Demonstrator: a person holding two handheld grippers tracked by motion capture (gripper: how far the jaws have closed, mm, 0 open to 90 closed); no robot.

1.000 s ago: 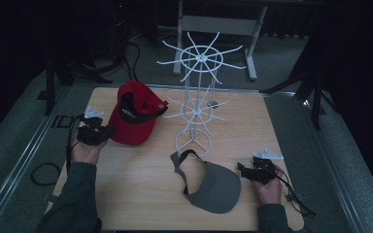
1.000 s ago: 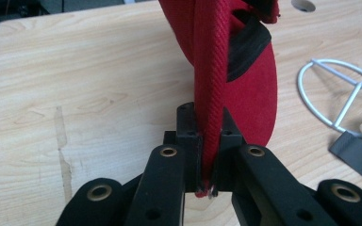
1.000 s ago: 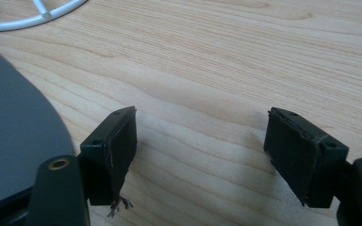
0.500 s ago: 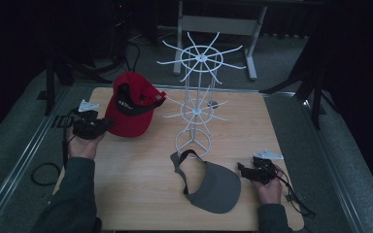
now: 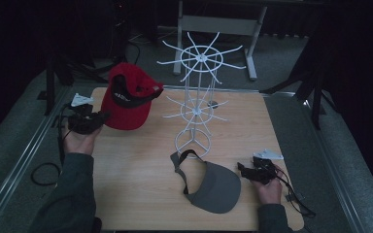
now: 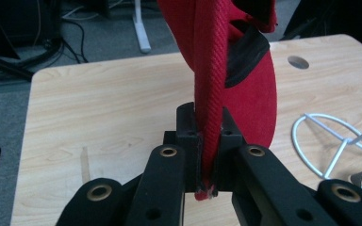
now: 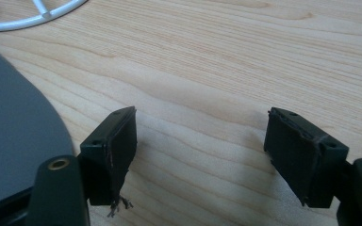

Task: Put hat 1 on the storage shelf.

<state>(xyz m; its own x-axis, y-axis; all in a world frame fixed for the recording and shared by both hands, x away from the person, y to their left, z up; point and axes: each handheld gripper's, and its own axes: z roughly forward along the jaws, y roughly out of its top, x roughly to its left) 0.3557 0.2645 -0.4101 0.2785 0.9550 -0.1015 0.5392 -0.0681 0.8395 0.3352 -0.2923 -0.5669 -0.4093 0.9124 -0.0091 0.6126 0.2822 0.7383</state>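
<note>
The left gripper [image 6: 206, 141] pinches the edge of the red cap [image 5: 126, 97], which rises straight up from its jaws and seems to hang clear of the table [image 5: 141, 165]. The right gripper [image 7: 200, 155] rests low over the wood, jaws wide with nothing between; the grey visor [image 7: 14, 132] lies just beside its left jaw. The white rack [image 5: 196, 97] stands between the two.

A light wooden tabletop [image 5: 141, 170] sits on grey carpet [image 5: 354, 160] in a dim room; a grey metal stand [image 5: 218, 24] rises beyond, amid black cables.
</note>
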